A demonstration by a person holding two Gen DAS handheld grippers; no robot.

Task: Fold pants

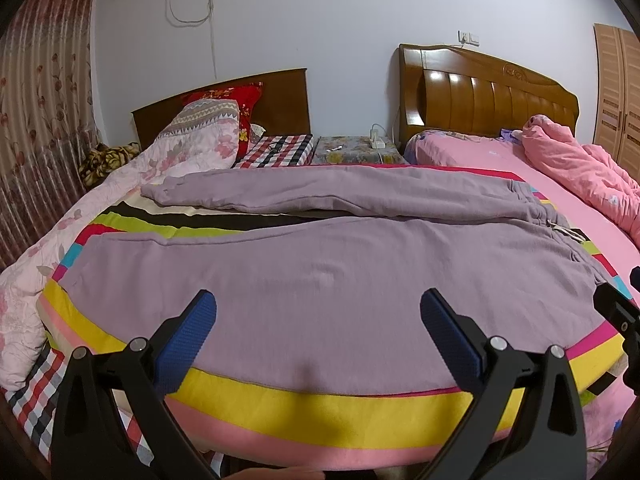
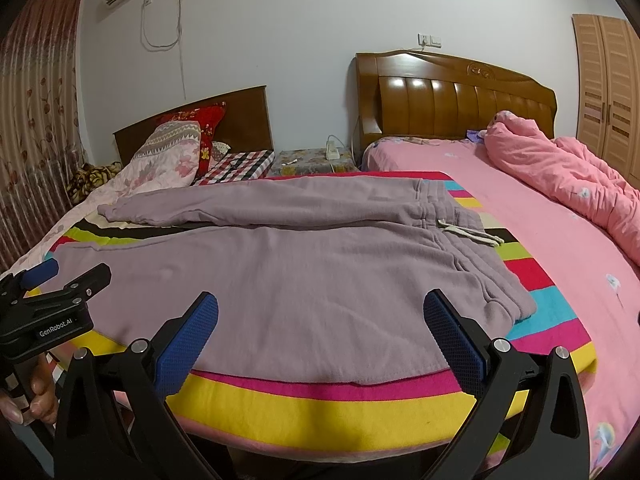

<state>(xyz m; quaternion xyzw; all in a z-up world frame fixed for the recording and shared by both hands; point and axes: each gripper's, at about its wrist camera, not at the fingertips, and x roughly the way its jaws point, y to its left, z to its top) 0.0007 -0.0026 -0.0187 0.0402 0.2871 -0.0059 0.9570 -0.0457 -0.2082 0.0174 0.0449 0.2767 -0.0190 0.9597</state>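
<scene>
Right wrist: mauve pants (image 2: 280,272) spread flat.

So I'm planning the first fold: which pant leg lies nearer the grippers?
The flat, wide near leg, right before both open grippers; the far leg lies nearer the headboards.

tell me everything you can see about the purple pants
The purple pants are soft, fleece-like joggers in a dusty mauve, lying flat and unfolded on a striped blanket on the bed. The legs are spread apart and run leftward to gathered cuffs; the elastic waistband lies to the right with a pale drawstring trailing out. The open left gripper and right gripper hover near the closer leg, gripping nothing.
</scene>
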